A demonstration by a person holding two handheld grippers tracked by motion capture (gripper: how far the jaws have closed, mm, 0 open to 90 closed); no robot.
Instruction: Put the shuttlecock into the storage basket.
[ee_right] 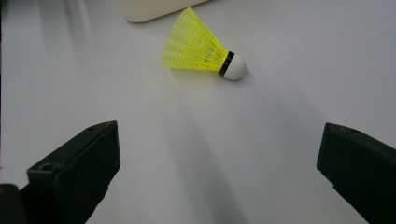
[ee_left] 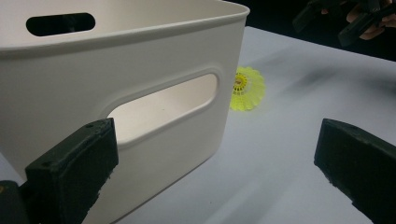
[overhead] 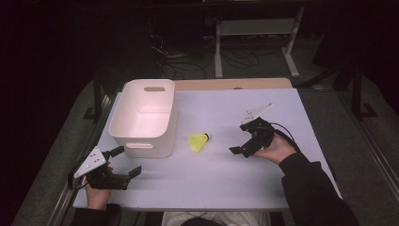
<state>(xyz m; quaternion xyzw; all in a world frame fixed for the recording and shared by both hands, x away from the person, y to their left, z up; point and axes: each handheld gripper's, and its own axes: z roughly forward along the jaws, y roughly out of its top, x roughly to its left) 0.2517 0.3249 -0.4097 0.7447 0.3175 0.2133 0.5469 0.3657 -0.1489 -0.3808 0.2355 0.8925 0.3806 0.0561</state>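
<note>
Right now the yellow shuttlecock (overhead: 199,141) lies on its side on the pale tabletop (overhead: 226,183), just right of the white plastic bin (overhead: 143,117) and apart from its wall. In your right gripper view the shuttlecock (ee_right: 201,48) sits ahead of the jaws and a little left of the midline between them, its white cork tip with the black band pointing right and its skirt fanning toward the bin's rounded corner (ee_right: 149,9). Nothing touches it.

Your right gripper (overhead: 242,149) is near the shuttlecock on its right side, held low over the table, with its jaws spread wide and nothing between them; the shuttlecock lies beyond the fingertips, not inside the gap.

Your left gripper (overhead: 128,162) is at the near left of the table, just in front of the bin's near wall. Its jaws are also spread wide and hold nothing. In your left gripper view the left jaw sits close against the bin's wall (ee_left: 140,84) below its handle slot, and the shuttlecock (ee_left: 247,88) peeks out past the bin's corner, well beyond the fingertips. Your right gripper (ee_left: 343,18) shows at the top right of that view.
</note>
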